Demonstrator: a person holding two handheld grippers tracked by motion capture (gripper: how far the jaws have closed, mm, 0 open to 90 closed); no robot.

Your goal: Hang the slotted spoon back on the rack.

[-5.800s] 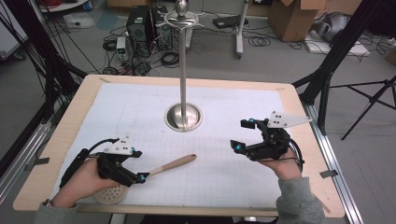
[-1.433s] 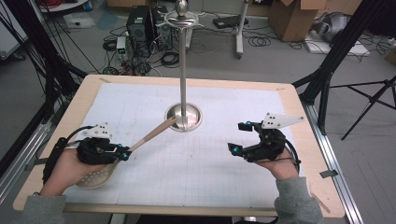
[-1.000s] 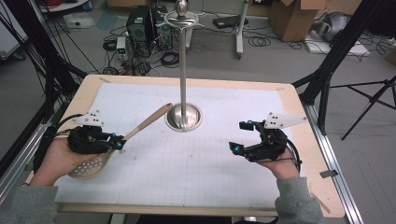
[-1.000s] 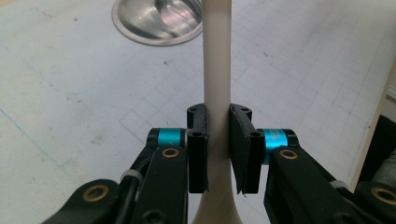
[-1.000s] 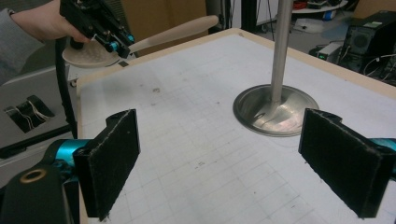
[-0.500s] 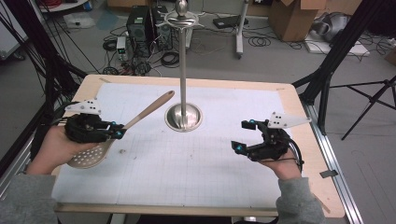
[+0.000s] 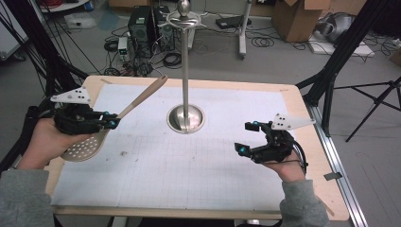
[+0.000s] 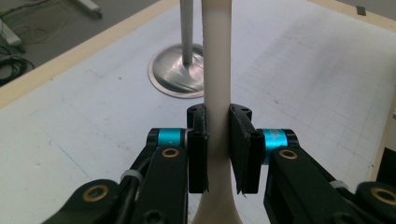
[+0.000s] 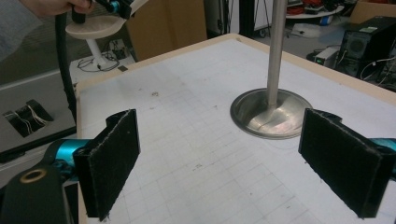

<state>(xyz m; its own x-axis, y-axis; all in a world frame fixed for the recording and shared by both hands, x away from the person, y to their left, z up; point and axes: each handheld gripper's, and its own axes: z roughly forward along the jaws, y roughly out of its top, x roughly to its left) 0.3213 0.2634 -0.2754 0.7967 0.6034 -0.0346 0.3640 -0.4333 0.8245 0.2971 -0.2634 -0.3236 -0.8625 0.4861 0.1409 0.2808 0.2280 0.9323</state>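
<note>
Since the earlier frames the left gripper (image 7: 111, 124) had lifted the slotted spoon (image 7: 90, 144) off the table (image 7: 198, 198) w/ its handle now aimed at 1 o'clock toward the metal stand (image 7: 185, 85). Jaws were clamped on the handle. Right gripper (image 7: 247, 137), at 4 o'clock of the stand, was wide open and empty. Hanging the spoon looked next.
</note>
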